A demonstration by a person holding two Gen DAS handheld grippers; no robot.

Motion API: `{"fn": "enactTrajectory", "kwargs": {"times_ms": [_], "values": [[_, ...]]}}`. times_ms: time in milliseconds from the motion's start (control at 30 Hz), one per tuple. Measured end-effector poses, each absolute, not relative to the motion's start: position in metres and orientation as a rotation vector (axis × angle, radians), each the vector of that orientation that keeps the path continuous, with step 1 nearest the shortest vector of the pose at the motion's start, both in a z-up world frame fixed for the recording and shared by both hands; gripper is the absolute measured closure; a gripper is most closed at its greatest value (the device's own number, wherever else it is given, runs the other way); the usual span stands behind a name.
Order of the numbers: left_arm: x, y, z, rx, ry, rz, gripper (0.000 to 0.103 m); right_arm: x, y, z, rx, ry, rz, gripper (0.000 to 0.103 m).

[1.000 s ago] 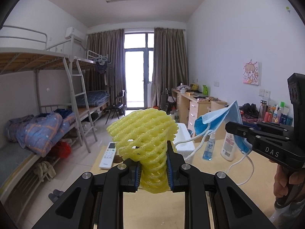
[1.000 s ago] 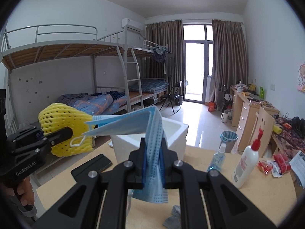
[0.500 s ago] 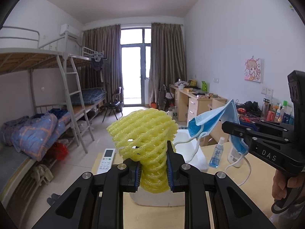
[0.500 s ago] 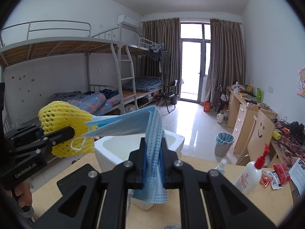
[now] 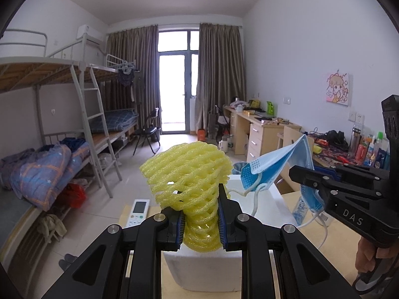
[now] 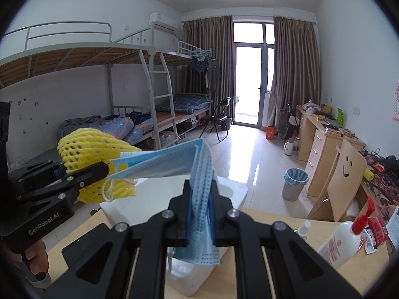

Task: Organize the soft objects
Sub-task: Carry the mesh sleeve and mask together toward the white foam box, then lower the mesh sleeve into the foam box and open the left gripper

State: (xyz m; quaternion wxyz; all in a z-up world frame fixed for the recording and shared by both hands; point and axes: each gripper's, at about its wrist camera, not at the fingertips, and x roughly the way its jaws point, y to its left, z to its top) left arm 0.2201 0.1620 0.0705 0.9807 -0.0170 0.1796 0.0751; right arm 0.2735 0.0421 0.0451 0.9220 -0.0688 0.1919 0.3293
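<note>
My left gripper is shut on a yellow foam fruit net and holds it above the near end of a white foam box. My right gripper is shut on a folded blue face mask whose ear loops hang down. In the left wrist view the mask and the right gripper are at the right, over the box's right side. In the right wrist view the net and the left gripper are at the left, and the box lies below.
The box stands on a wooden table. A white remote lies on the table's far left. A lotion pump bottle and a small spray bottle stand at the right. A black phone lies at the left.
Both grippers have moved forward and over the white foam box, which now lies closer beneath them. Both still hold their objects.
</note>
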Motion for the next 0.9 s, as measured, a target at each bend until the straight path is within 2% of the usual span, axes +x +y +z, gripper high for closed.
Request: {"fn": "enactTrajectory", "kwargs": {"times_ms": [467,900], "values": [[0.243,0.168,0.067,-0.039,0.398,0.162,0.08,0.293,0.052,0.042,-0.13,0.411,0.67,0.088],[0.27,0.152,0.06,-0.021,0.448,0.088,0.08,0.298,0.019,0.061,-0.094,0.394,0.568,0.088]]}}
